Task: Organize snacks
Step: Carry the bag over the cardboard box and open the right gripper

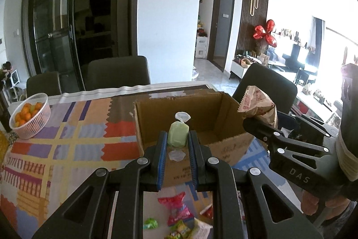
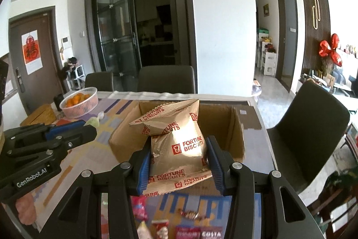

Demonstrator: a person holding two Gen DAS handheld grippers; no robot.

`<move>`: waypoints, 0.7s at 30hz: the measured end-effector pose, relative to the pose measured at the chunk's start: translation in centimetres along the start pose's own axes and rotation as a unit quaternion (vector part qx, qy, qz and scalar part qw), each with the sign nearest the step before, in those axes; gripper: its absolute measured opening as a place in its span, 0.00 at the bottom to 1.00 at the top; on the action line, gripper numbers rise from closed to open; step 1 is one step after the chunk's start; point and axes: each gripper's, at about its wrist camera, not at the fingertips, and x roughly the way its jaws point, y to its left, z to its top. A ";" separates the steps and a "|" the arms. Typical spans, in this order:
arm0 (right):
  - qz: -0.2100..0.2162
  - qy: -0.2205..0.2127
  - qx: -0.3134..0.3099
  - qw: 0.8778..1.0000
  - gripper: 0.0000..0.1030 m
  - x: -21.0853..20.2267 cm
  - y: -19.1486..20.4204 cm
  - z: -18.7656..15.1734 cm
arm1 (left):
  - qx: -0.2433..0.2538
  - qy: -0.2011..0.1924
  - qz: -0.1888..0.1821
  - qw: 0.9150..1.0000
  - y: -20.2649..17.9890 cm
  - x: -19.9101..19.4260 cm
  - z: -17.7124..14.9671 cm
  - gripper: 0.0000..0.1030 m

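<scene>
My left gripper (image 1: 177,138) is shut on a small pale green wrapped sweet (image 1: 177,134), held in front of the near wall of an open cardboard box (image 1: 179,109). My right gripper (image 2: 177,145) is shut on a tan Fortune Biscuits packet (image 2: 176,138), held above the near edge of the cardboard box (image 2: 237,127). In the left wrist view the right gripper (image 1: 257,127) reaches in from the right with the biscuit packet (image 1: 257,104) over the box's right corner. The left gripper (image 2: 87,127) shows at the left of the right wrist view, holding the green sweet (image 2: 95,121).
Loose snack packets (image 1: 176,209) lie on the patterned tablecloth (image 1: 67,145) below the grippers, with more snack packets (image 2: 190,230) in the right wrist view. A pink basket of oranges (image 1: 30,114) stands at the far left. Dark chairs (image 1: 118,73) line the table's far side and right end.
</scene>
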 end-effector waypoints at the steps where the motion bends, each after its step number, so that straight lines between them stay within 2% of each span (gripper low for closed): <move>1: -0.001 0.002 -0.001 1.000 0.45 0.5 -0.1 0.4 | -0.001 0.003 -0.002 1.000 0.1 0.6 0.4 0.19; 6: 0.003 0.012 -0.004 1.000 0.45 2.7 -0.8 1.9 | -0.004 0.022 -0.017 1.000 0.7 3.0 2.0 0.19; 14: 0.004 0.051 0.005 0.999 0.45 6.5 -2.5 3.5 | -0.018 0.057 -0.016 0.998 1.2 6.6 3.8 0.19; 16: -0.001 0.058 0.006 0.998 0.46 7.0 -2.9 3.6 | -0.020 0.060 -0.006 0.998 1.4 7.2 4.0 0.24; 17: -0.003 0.060 0.006 0.998 0.47 7.2 -3.0 3.6 | -0.021 0.062 0.002 0.998 1.5 7.5 4.0 0.33; 18: -0.004 0.063 0.006 0.998 0.51 7.5 -3.0 3.6 | -0.023 0.063 0.007 0.998 1.5 7.5 3.9 0.41; 19: -0.009 0.068 0.005 0.998 0.61 7.7 -3.2 3.6 | -0.024 0.064 0.009 0.998 1.6 7.5 3.8 0.42; 21: -0.023 0.070 0.009 0.997 0.67 7.8 -3.3 3.5 | -0.022 0.064 0.014 0.998 1.6 7.1 3.5 0.43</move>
